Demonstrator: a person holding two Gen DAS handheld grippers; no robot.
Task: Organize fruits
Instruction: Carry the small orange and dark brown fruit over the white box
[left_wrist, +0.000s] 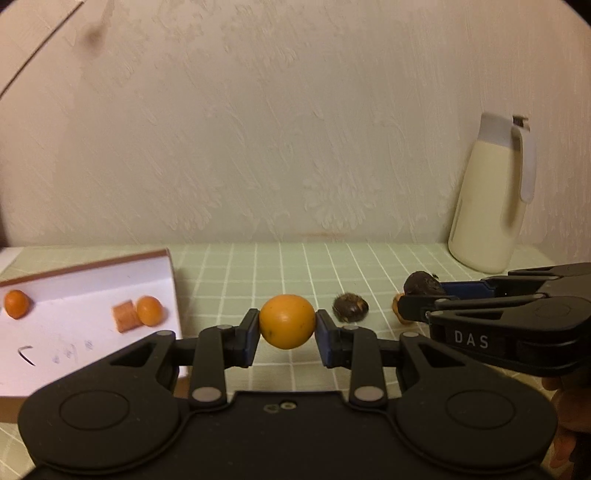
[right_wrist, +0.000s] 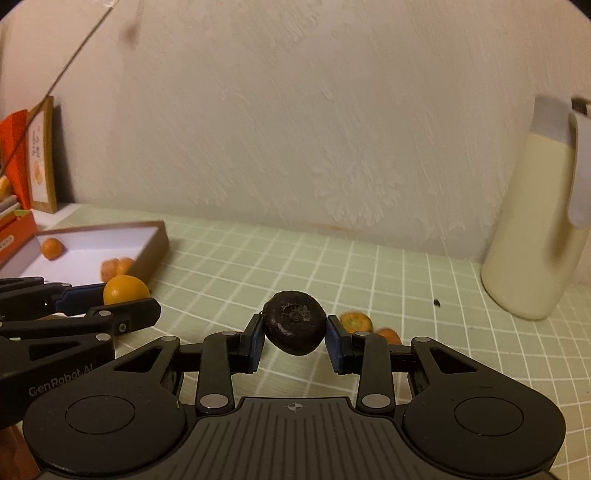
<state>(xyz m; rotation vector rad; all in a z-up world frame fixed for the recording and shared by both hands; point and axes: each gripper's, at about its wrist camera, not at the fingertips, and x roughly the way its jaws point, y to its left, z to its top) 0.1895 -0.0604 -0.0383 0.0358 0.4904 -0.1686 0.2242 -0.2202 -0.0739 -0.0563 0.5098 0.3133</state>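
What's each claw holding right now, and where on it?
Left claw pinches the round orange fruit across its widest middle. Right claw pinches the dark fruit by its two opposite sides.

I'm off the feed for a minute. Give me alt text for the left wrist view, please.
The left gripper is shut on a round orange fruit above the green checked tablecloth. To its left, a white-lined box holds three orange pieces. To its right, the right gripper holds a dark fruit; another dark fruit lies between them and a cream jug stands by the wall.
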